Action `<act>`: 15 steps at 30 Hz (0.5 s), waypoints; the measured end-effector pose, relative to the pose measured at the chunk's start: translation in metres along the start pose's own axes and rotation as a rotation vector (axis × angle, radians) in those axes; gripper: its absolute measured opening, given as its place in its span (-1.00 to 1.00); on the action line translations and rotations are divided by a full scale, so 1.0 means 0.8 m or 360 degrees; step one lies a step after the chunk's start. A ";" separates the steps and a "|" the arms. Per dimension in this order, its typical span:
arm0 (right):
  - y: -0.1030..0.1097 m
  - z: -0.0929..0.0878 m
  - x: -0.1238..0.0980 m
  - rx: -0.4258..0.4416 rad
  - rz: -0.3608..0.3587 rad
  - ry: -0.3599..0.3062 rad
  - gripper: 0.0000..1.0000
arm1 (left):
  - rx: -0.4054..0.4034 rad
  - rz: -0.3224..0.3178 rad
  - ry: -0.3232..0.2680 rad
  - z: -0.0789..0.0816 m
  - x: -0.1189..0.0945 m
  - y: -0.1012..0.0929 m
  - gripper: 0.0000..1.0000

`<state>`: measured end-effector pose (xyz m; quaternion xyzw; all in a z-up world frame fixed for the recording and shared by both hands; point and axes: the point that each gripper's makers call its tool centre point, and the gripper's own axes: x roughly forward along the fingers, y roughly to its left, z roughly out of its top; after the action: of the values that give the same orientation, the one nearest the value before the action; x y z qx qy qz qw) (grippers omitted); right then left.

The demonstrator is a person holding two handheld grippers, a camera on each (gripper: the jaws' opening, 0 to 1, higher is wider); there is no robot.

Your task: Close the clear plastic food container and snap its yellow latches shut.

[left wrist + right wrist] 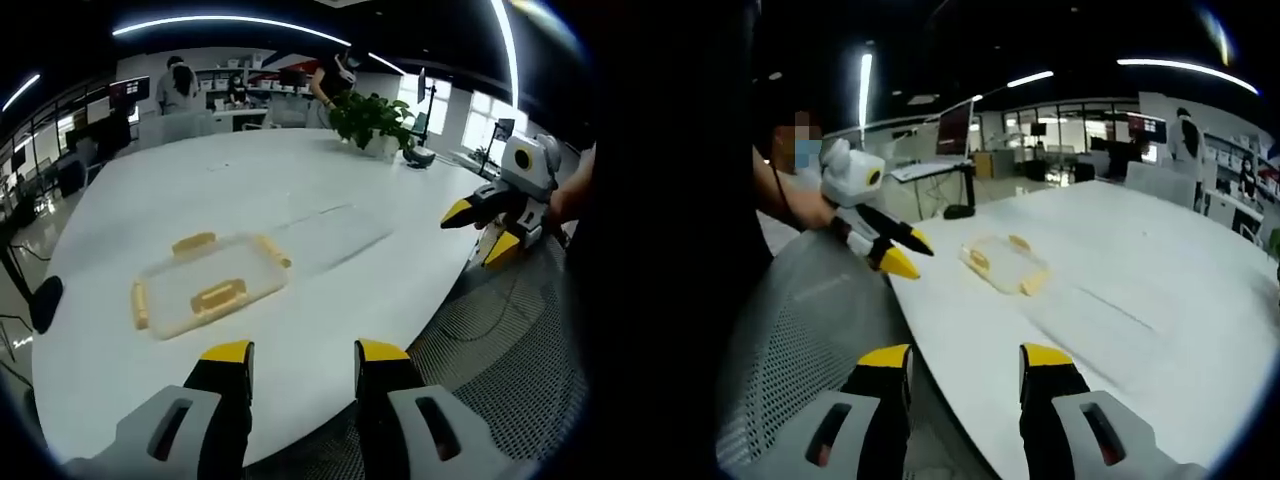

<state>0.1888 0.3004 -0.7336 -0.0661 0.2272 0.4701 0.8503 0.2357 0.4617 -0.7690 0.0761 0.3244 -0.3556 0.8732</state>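
White office table (pixel 300 170) spreads out ahead, and the left gripper (pixel 300 352) hovers at its near edge, jaws parted and holding nothing. Just beyond those jaws lies the lid (pixel 208 283) with yellow latches (pixel 219 296), the clear container (pixel 335 235) beside it. Off the table's edge, the right gripper (pixel 965 355) is open too, empty, well apart from the lid.

The right gripper (pixel 965 358) hangs over the near edge of the white worktop (pixel 1160 300), its yellow-tipped jaws apart with nothing between them. Farther along that edge the left gripper (pixel 908 252) pokes in, held in a person's hand (pixel 810 210), its jaws also spread. Just beyond its tips, the clear lid (pixel 1002 264) with yellow latches (pixel 979 259) lies flat on the worktop. A grey mesh chair back (pixel 810 330) sits below the edge.
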 end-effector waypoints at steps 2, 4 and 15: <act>0.000 0.000 0.002 -0.0004 0.0004 0.0013 -0.16 | 0.0007 -0.0008 0.0002 0.000 0.000 -0.002 -0.23; 0.002 0.003 0.003 -0.0037 0.0022 0.0001 -0.20 | 0.0010 -0.0016 0.0003 0.001 0.000 -0.002 -0.24; -0.001 0.007 0.010 -0.0076 0.0040 0.0029 -0.17 | 0.0057 -0.0047 0.0024 0.000 0.000 -0.004 -0.09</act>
<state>0.1950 0.3074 -0.7323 -0.0877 0.2246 0.4855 0.8403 0.2337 0.4591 -0.7686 0.0895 0.3258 -0.3737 0.8638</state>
